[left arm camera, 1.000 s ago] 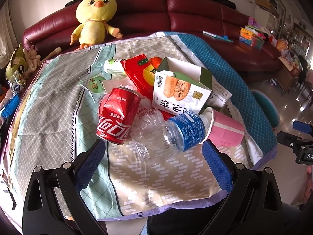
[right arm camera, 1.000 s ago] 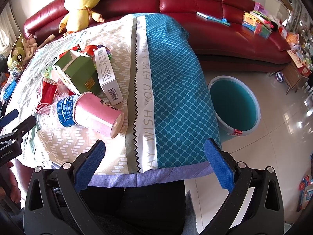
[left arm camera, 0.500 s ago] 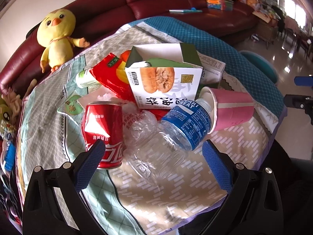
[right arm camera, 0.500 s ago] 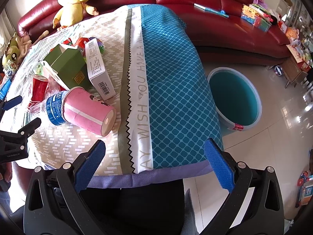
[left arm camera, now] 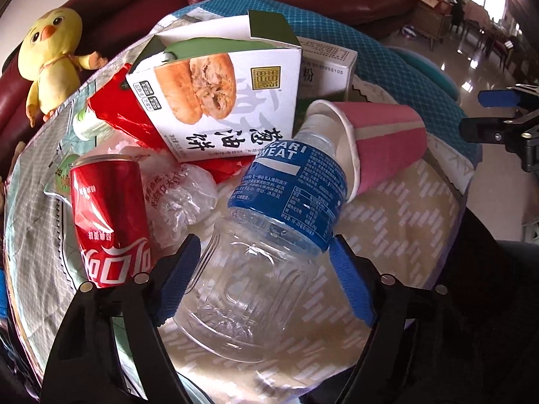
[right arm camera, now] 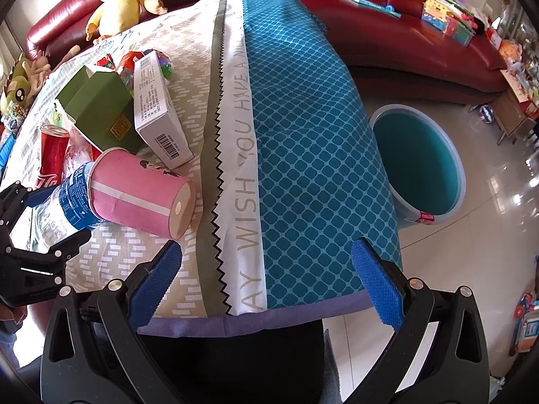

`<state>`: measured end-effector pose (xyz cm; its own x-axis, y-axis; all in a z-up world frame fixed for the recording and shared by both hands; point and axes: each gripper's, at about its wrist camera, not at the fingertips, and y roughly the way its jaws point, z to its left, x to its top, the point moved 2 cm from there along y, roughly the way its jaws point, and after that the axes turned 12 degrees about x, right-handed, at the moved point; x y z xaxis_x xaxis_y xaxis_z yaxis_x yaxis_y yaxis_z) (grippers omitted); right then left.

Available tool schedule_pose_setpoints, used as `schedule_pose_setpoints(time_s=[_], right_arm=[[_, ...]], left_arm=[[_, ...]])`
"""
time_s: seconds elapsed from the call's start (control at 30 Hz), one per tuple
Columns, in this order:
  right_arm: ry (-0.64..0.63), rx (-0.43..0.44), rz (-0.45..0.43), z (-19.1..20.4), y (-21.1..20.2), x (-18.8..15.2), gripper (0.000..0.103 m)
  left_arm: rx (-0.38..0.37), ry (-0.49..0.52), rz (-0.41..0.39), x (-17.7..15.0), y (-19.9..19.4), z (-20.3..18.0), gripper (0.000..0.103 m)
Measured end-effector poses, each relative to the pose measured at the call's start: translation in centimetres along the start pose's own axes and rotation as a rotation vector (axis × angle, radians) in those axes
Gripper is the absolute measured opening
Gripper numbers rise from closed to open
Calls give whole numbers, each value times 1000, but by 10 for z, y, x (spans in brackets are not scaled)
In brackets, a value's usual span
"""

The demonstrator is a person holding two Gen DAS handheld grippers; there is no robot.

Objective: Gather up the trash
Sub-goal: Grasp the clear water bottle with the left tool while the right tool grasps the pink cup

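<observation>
1. Since a second ago we've pushed the left gripper in on the trash pile — its fingers are spread, one on each side of the clear plastic bottle, not yet squeezing.
2. Bottle lies on its side, neck inside the pink paper cup, cola can just beside it. Judgement: close, then lift.
3. Right gripper hasn't moved — fingers apart, holding nothing, near the table edge.
4. Surface: patterned tablecloth. Teal bin sits on the tiled floor, red sofa behind.
</observation>
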<state>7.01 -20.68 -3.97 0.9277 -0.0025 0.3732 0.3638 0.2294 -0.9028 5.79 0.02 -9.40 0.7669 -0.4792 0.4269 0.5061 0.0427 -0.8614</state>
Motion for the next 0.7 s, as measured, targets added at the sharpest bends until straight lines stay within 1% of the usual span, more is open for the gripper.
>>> schedule_pose_setpoints(time_s=[0.03,0.17,0.27,0.33,0.37,0.43,0.5,0.57,0.63,0.7], right_arm=[[2,3,2,-1,2,1,97],[1,15,12,-2,7,1,97],[-18,19,12,0,7,2,97],[-40,22,17,3,7,3,97],[-58,25,19,5,6,4,97],[-104,38,20,10,5,7,97],[-159,65,29,19,5,11,97],[-217,94,46,29,7,16,97],[-302,99,71,44,12,19,97],[-396,111,113,63,20,21,97]], left_arm=[[-11,5,7,-1,0,-1,79],[15,34,35,6,10,-7,80],[20,22,59,10,24,-8,80],[22,4,66,10,27,-7,75],[10,-2,62,9,24,-6,74],[-19,-14,45,4,13,-3,69],[-32,-49,40,-3,3,6,69],[-40,-96,50,-11,0,15,69],[-53,-144,65,-19,1,23,69],[-63,-181,96,-27,6,27,69]])
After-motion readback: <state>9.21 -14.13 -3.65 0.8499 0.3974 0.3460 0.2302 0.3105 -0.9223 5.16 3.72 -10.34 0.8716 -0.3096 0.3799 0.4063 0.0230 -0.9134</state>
